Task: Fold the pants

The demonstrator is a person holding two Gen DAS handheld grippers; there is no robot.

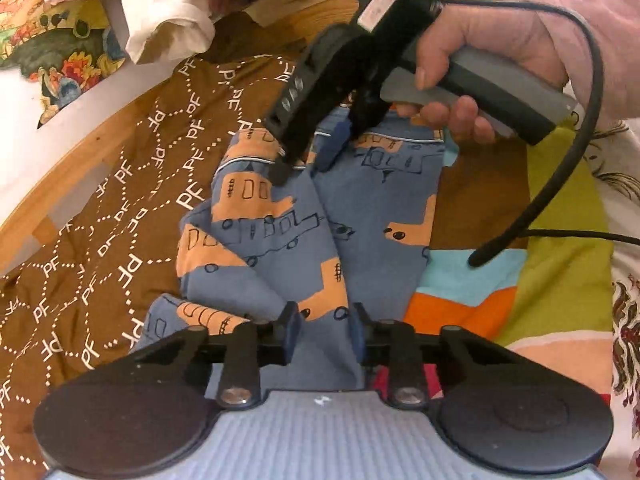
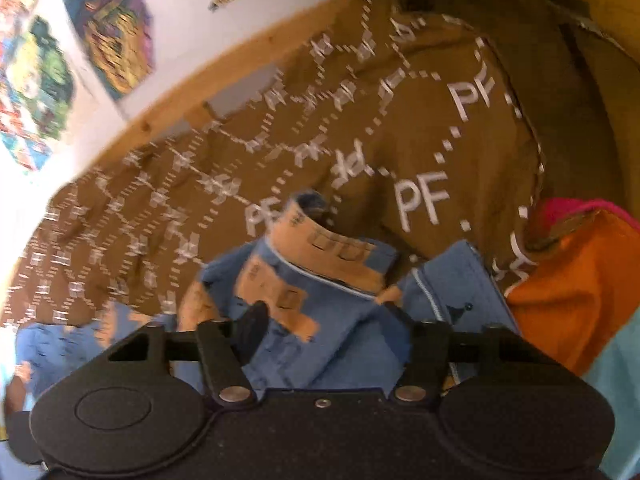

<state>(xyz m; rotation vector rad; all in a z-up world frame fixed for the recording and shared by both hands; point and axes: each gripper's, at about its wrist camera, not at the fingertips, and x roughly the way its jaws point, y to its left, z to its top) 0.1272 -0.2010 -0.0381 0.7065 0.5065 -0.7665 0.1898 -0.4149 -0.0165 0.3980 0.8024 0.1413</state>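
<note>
The left gripper (image 1: 325, 334) was clamped on a bunch of the blue pants (image 1: 280, 240) at their near end, cloth pinched between its two pads. The right gripper (image 1: 320, 148), held in the person's right hand (image 1: 472, 60), had hold of the far end; from its own camera the fabric sat gathered between the fingers (image 2: 328, 324), and they looked closed on it, though that view was blurred.

The pants, blue with orange vehicle patches and a thin white piping line, lay stretched between the two tools over a brown bedspread (image 1: 120, 208) printed with white "PF" letters. A bright patchwork cloth (image 1: 540, 240) of green, turquoise and orange lay just beside them to the right, and a wooden frame (image 1: 60, 184) ran along the far side of the bedspread. Pale garments (image 1: 160, 12) were heaped beyond.

To my eye a fold was under way, one end being carried toward the other. Doing it well would mean keeping both grips firm, holding the cloth taut so the legs stayed stacked, and laying the edges square before letting go.
</note>
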